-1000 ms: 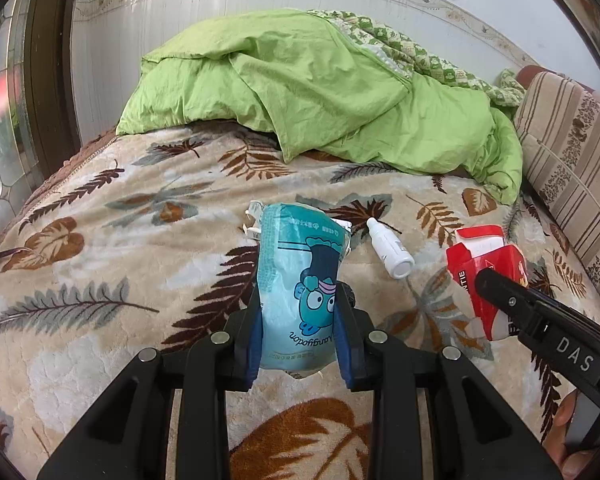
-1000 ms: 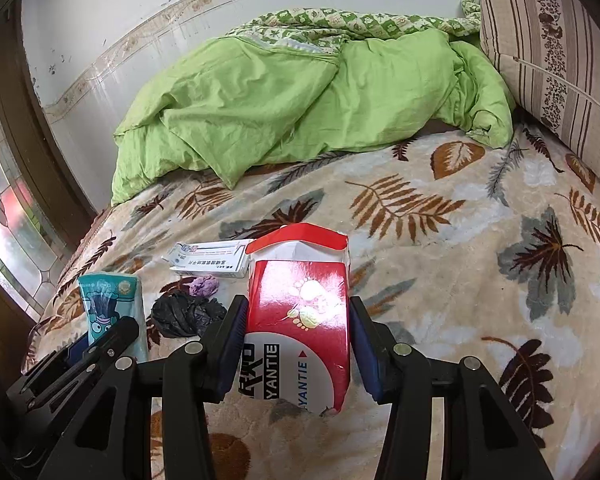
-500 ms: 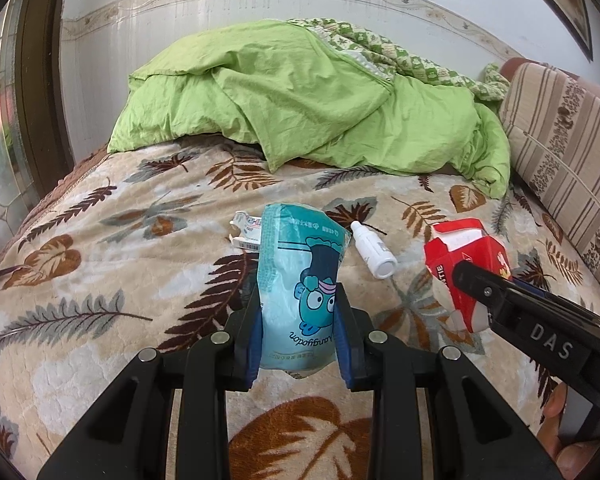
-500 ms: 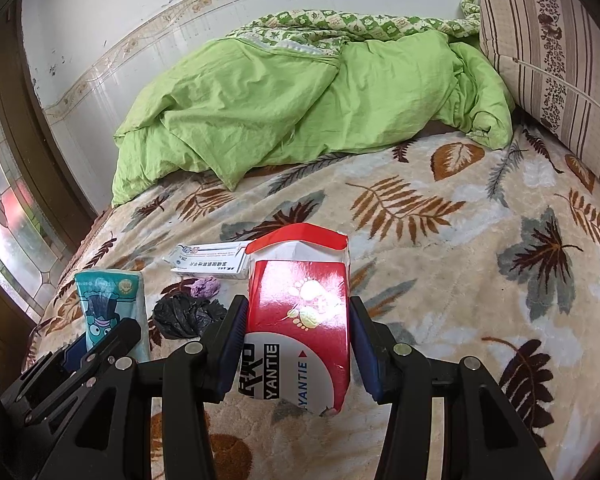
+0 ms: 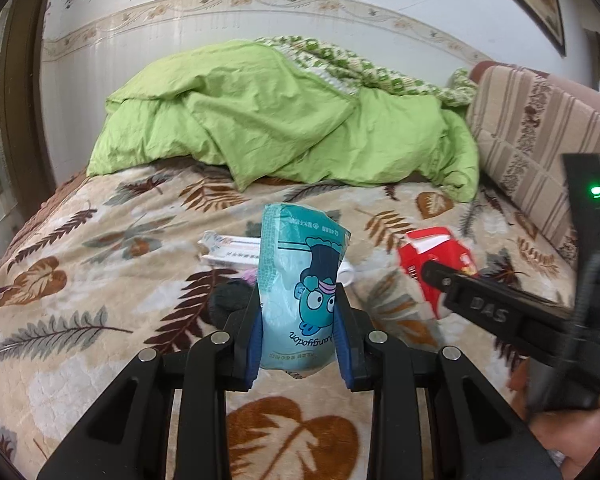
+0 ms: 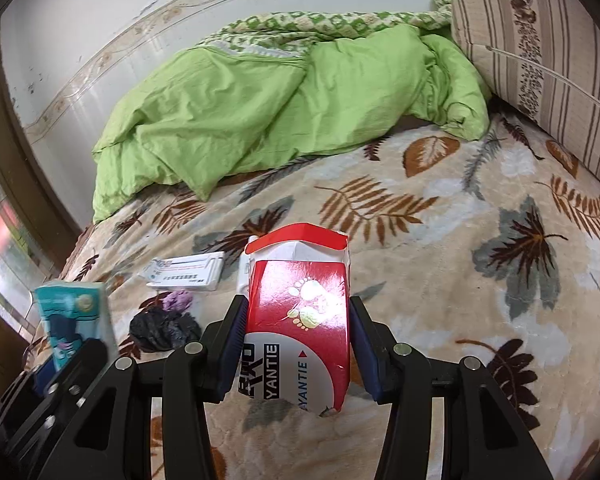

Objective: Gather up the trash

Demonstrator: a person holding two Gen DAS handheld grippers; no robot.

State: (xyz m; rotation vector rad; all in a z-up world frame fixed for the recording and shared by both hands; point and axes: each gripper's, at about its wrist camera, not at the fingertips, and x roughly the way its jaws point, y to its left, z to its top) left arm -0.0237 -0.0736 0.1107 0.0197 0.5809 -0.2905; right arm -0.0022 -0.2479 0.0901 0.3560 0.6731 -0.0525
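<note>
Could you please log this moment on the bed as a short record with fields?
left gripper: shut on teal tissue pack
right gripper: shut on red carton, top flap open
still on blanket: white box, black crumpled bag, purple scrap
background: green duvet, striped cushion

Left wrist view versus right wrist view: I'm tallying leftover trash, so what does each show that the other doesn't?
Only the left wrist view shows the white bottle's end peeking from behind the teal pouch.

Only the right wrist view shows the purple scrap clearly.

Both show the pouch in the left gripper, the red carton in the right gripper, the white flat box and the black crumpled bag.
</note>
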